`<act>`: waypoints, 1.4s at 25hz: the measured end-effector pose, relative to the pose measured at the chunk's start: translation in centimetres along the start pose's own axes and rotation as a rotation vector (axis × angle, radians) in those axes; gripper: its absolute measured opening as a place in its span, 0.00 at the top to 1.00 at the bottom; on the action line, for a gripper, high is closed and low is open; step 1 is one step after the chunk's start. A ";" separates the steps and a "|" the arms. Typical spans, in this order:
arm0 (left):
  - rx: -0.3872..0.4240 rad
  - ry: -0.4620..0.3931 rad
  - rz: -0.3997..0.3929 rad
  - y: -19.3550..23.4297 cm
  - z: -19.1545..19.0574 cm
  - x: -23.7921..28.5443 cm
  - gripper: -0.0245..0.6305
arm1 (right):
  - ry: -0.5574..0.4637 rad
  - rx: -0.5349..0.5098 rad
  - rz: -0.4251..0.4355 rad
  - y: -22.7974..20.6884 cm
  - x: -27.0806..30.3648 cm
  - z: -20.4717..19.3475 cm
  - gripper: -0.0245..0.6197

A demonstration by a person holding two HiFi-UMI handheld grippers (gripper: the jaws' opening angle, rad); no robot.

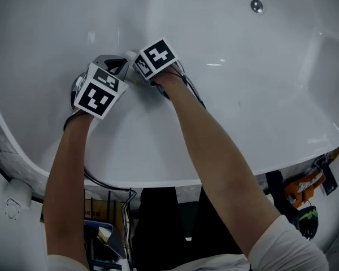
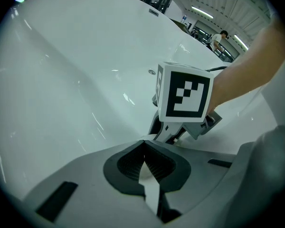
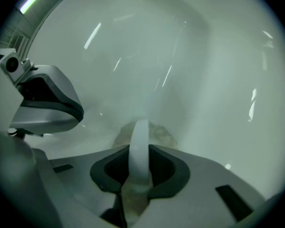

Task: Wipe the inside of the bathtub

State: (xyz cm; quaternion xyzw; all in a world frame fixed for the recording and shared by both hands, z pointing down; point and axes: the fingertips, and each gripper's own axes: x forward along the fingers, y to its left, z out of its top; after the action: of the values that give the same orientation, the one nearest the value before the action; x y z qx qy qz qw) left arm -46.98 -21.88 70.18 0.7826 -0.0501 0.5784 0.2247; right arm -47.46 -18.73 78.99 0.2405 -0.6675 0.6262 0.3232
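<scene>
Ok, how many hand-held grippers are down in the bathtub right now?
2. The left hand-held gripper is low against the bathtub wall, jaws together. The right hand-held gripper is close beside it, on its right, clamped on a white strip.

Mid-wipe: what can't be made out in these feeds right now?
Left gripper view: white sliver in the shut left gripper; too little shows.
Right gripper view: brownish patch past the white strip clamped by the right gripper; blurred, stain or cloth unclear.
Head view: both tongs' tips, hidden under the cubes.
</scene>
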 end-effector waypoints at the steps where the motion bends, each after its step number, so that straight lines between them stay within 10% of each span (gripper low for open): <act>1: -0.002 -0.001 -0.001 0.1 0.2 0.3 0.95 | -0.001 -0.012 -0.008 -0.5 0.2 0.1 0.81; 35: 0.189 -0.041 -0.094 -10.4 7.8 4.9 0.94 | 0.071 -0.106 -0.189 -15.1 -11.6 -11.2 0.81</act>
State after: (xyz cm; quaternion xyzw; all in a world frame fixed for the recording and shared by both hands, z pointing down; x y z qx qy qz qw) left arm -34.99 -14.90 69.85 0.8134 0.0370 0.5532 0.1759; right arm -27.20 -10.08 80.87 0.2626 -0.6622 0.5648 0.4166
